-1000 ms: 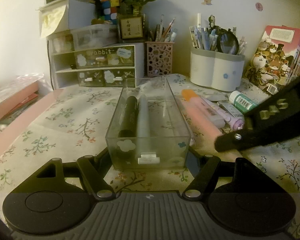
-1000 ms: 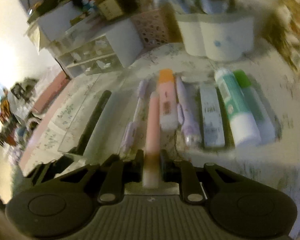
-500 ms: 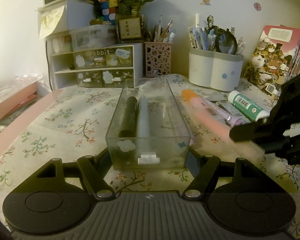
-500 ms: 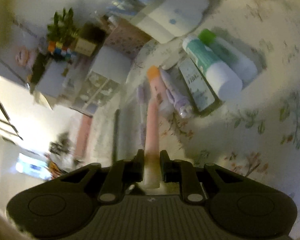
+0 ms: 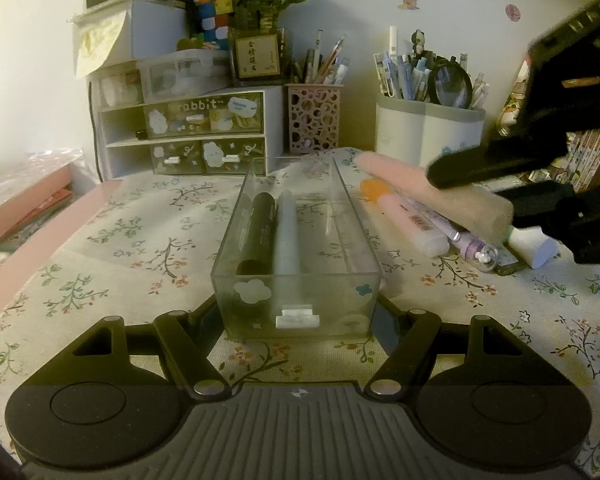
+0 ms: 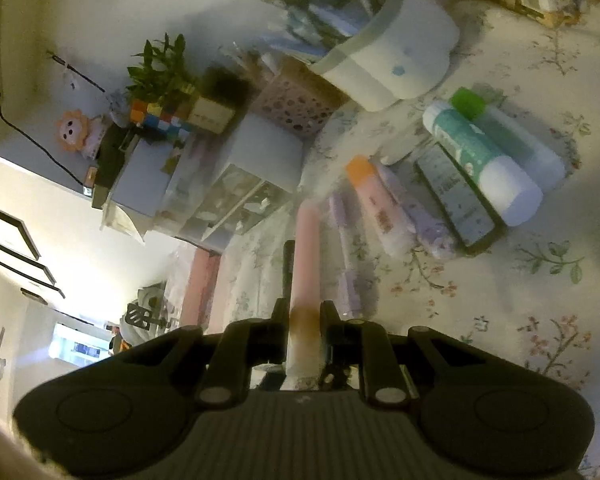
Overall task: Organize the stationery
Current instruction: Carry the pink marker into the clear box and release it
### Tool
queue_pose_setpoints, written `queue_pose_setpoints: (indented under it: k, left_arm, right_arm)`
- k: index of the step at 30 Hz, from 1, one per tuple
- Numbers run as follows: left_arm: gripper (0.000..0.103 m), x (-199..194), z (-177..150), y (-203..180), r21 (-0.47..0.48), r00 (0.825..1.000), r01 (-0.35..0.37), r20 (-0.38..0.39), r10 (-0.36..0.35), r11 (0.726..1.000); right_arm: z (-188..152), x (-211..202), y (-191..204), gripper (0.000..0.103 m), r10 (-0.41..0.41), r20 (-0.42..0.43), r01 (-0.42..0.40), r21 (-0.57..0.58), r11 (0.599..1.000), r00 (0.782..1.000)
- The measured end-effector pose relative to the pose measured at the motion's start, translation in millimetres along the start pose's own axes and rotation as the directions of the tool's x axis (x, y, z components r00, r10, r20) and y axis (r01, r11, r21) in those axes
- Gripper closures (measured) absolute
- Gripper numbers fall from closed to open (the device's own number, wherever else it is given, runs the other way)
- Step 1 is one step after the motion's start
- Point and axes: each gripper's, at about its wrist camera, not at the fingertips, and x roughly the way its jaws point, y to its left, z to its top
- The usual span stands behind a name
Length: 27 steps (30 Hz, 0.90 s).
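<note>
A clear plastic tray (image 5: 296,292) sits on the floral tablecloth between the fingers of my left gripper (image 5: 298,312), which grips its near end. It holds a black marker (image 5: 260,228) and a pale grey pen (image 5: 287,232). My right gripper (image 6: 305,320) is shut on a pink pen (image 6: 306,256) and holds it in the air, to the right of the tray; the pen shows in the left wrist view (image 5: 428,188) too. On the cloth lie an orange-capped highlighter (image 6: 374,200), purple pens (image 6: 346,256), and glue sticks (image 6: 484,160).
At the back stand a white drawer unit (image 5: 188,136), a pink mesh pen cup (image 5: 314,118) and a white pen holder (image 5: 428,136) full of pens. Books (image 5: 580,152) lean at the right. A pink box (image 5: 24,204) lies at the left.
My right gripper has lifted the pink pen off the cloth and tilted, rising up and to the right. The left gripper and tray have not moved.
</note>
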Motion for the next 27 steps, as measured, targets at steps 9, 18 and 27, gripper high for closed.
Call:
queue_pose_setpoints:
  k: [9, 18, 27]
  left_arm:
    - [0.031, -0.2, 0.0, -0.2, 0.002, 1.000, -0.003, 0.000, 0.003, 1.000]
    - [0.031, -0.1, -0.4, -0.5, 0.006, 1.000, -0.004, 0.001, 0.004, 1.000]
    - [0.031, -0.1, -0.2, -0.4, 0.007, 1.000, -0.004, 0.001, 0.004, 1.000]
  right_arm:
    - [5.7, 4.4, 14.0, 0.098, -0.036, -0.002, 0.036, -0.019, 0.999, 0.999]
    - [12.7, 41.2, 41.0, 0.098, -0.110, -0.089, 0.103, -0.085, 0.991, 0.990]
    - [12.6, 68.2, 56.3, 0.098, -0.241, -0.115, 0.222, -0.153, 0.963, 0.964]
